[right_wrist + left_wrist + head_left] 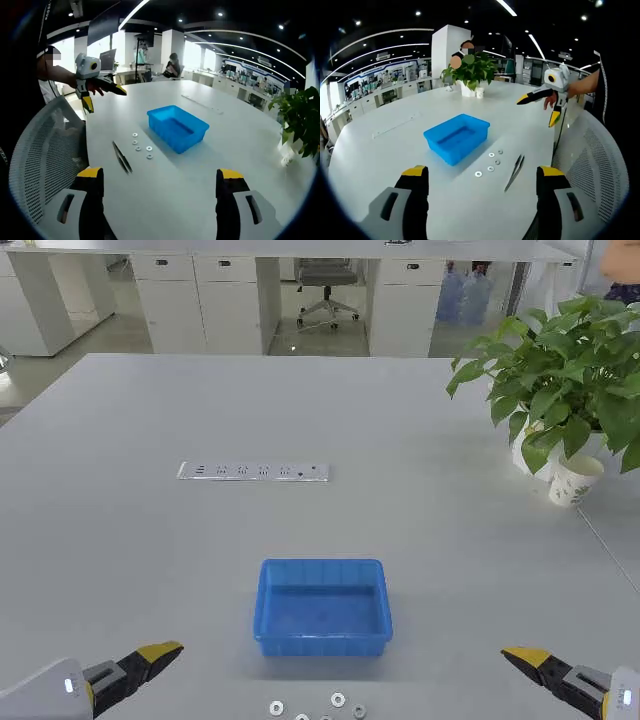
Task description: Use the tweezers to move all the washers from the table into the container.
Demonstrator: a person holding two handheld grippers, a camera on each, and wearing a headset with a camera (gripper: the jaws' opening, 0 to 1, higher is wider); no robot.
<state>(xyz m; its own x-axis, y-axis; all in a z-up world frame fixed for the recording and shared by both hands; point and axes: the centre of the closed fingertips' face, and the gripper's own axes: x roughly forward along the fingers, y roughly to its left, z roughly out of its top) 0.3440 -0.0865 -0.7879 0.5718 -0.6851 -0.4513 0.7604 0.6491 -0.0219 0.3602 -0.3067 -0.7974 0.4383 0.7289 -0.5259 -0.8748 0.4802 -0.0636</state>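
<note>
Left gripper (482, 171) and right gripper (160, 173) both agape, empty; washers (491, 155), tweezers (515, 171) beside container (442, 149).

Open-plan office/lab: white cabinets (200, 295), swivel chair (327, 282), potted plant (565, 375), ceiling strip lights (507, 7).

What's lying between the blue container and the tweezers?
A cluster of loose washers lies between the container and the tweezers, shown in the left gripper view.

The container (322, 608) sits on the table (130, 550); washers (337, 700) lie just before it; tweezers (514, 172) beside them, farther out; a power strip (253, 472) behind it; a potted plant (565, 380) far right.
</note>
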